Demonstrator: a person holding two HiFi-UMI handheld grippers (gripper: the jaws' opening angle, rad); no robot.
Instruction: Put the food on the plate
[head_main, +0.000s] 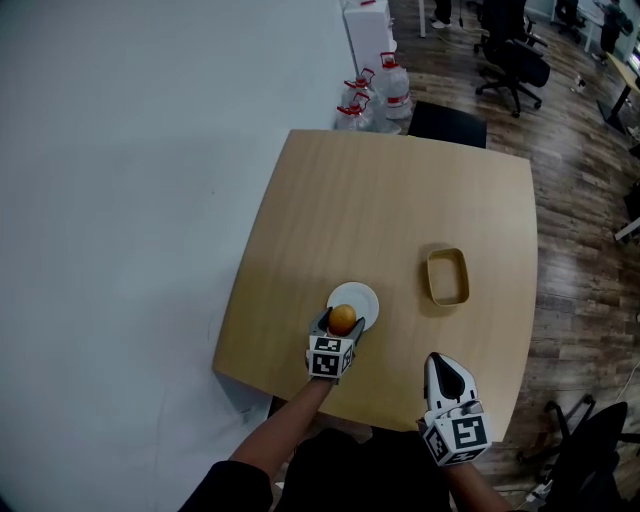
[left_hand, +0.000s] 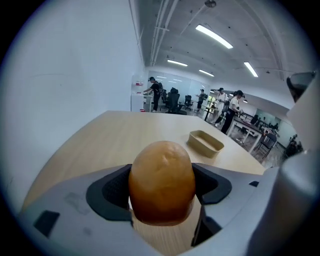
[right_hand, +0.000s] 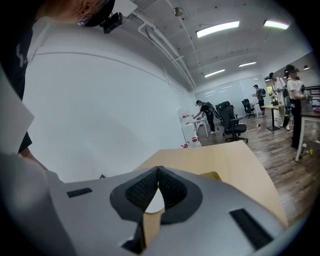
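Observation:
A golden-brown round piece of food (head_main: 342, 318) (left_hand: 161, 181) is clamped in my left gripper (head_main: 338, 324) (left_hand: 162, 192), which is shut on it just above the near edge of a small white plate (head_main: 362, 298). My right gripper (head_main: 439, 367) (right_hand: 158, 172) hovers near the table's front edge, to the right of the plate, its jaws shut with the tips touching and nothing between them. Through the small gap under those tips the white plate (right_hand: 156, 202) shows.
An empty tan oblong tray (head_main: 447, 275) (left_hand: 205, 142) lies on the wooden table (head_main: 400, 200) to the right of the plate. Water bottles (head_main: 378, 95) and a dark chair (head_main: 447, 123) stand beyond the far edge. Office chairs and people are further back.

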